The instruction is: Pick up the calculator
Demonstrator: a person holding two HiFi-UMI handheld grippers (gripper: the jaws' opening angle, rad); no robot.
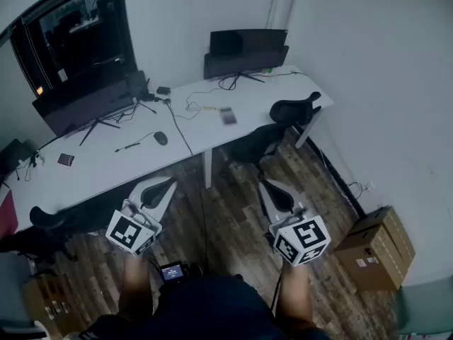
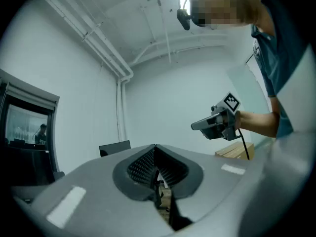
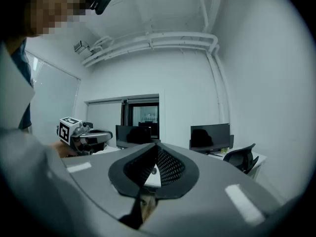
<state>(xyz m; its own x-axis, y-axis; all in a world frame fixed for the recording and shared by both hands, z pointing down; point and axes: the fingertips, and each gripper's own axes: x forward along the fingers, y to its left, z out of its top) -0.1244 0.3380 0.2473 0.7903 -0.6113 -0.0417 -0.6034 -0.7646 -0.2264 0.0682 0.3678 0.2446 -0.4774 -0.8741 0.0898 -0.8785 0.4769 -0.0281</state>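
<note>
The calculator, a small flat grey-purple slab, lies on the white desk in front of the right-hand monitor. In the head view both grippers hang over the wooden floor, well short of the desk and pointing level toward it. My left gripper has its jaws pressed together with nothing between them. My right gripper is likewise shut and empty. In the left gripper view the closed jaws meet at the left gripper, with the right gripper beside it. The right gripper view shows the right gripper closed and the left gripper alongside.
Two dark monitors stand on the desk, with a mouse, a pen, a small dark pad and cables. Black office chairs sit at the desk's edge. Cardboard boxes stand at the right wall.
</note>
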